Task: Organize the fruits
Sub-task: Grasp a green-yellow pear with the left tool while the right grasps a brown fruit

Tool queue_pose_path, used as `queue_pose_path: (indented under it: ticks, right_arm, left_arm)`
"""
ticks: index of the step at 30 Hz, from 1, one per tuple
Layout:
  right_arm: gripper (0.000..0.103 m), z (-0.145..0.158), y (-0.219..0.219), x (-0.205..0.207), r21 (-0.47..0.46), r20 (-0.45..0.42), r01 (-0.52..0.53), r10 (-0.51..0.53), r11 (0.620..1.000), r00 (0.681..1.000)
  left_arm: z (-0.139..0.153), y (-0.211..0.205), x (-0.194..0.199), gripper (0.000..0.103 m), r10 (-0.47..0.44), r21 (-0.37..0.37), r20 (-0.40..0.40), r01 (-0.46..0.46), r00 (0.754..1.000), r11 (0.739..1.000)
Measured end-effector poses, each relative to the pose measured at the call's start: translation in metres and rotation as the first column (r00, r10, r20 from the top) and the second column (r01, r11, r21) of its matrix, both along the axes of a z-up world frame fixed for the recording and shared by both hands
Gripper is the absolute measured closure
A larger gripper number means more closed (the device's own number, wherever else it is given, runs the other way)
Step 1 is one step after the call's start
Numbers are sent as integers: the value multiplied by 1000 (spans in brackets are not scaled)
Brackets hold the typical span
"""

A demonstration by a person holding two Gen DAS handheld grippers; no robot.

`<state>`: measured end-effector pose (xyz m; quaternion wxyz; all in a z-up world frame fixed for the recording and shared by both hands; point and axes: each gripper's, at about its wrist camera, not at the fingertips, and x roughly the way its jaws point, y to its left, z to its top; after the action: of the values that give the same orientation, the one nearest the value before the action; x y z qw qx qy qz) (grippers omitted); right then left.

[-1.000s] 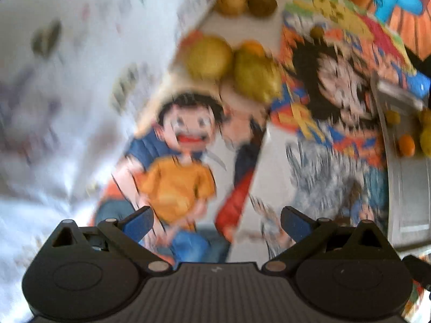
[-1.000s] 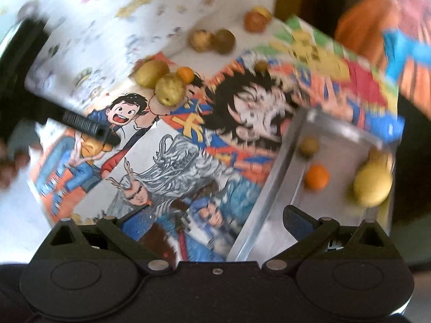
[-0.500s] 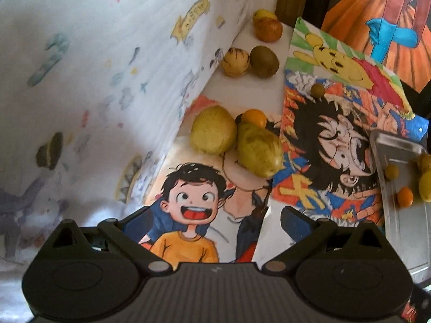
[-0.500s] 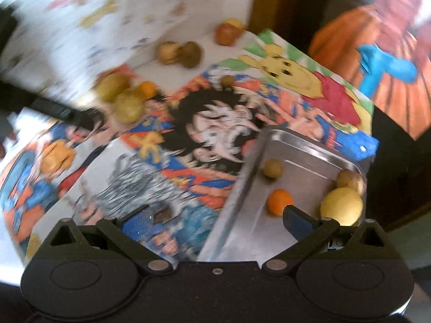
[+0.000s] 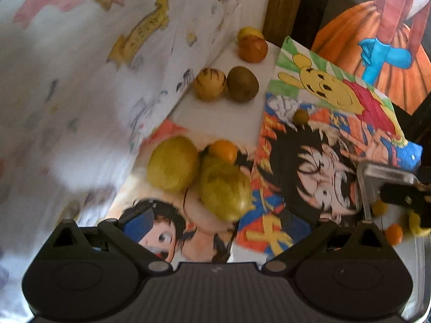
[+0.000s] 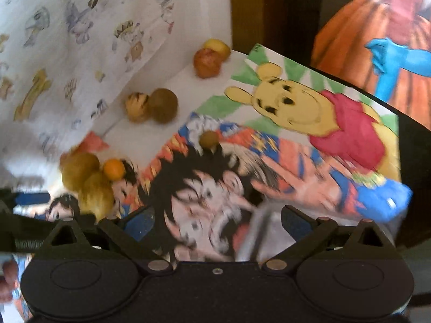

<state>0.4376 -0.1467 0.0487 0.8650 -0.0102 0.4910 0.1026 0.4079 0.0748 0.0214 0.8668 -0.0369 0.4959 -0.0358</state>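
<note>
A: Why does the left gripper (image 5: 215, 220) hang so low over the table?

B: It looks lined up for a pick. Its jaws stand spread and hold nothing, and the near yellow-green fruit (image 5: 225, 189) lies just beyond them. A second yellow-green fruit (image 5: 172, 162) touches it on the left, and a small orange fruit (image 5: 223, 150) sits against the pair on the far side.

A: And the right gripper (image 6: 216, 224)?

B: Spread wide and empty as well, poised over the comic poster (image 6: 204, 196), with the edge of the metal tray (image 6: 253, 231) showing between its fingers. In the left wrist view the tray's rim (image 5: 385, 173) lies at the right, and a small orange fruit (image 5: 393, 234) and a small yellowish one (image 5: 379, 207) are in it, so that seems to be where the fruit is gathered.

A: What else is left outside the tray?

B: Farther off, a striped yellow fruit (image 5: 210, 84) touches a brown kiwi (image 5: 242, 83); beyond them a reddish-orange fruit (image 5: 253, 49) sits against a yellow one (image 5: 249, 32) near the wooden post (image 5: 282, 5). A small olive-coloured fruit (image 5: 301, 116) rests alone on the poster.

A: Anything in the way?

B: The patterned cloth (image 5: 94, 67) rises close on the left of the cluster, and the three fruits crowd one another, so closing on one could well nudge its neighbours.
</note>
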Motion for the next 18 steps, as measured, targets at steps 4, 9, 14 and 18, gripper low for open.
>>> queue_pose_path:
  ticks: [4, 9, 14, 18]
  right_arm:
    - [14, -17, 9, 41, 35, -28, -19, 20, 999, 999]
    - [24, -40, 18, 74, 31, -56, -42, 44, 999, 997]
    - [34, -58, 25, 100, -16, -57, -70, 69, 997, 996]
    - [39, -70, 25, 114, 15, -70, -29, 30, 999, 997]
  left_arm:
    - [-8, -1, 15, 1, 18, -37, -29, -19, 999, 999]
    - [-19, 1, 30, 4, 54, -107, -84, -63, 995, 992]
    - [-26, 4, 43, 12, 87, -162, -116, -105, 989, 981]
    - [-33, 8, 52, 20, 124, -207, -159, -156, 980, 966]
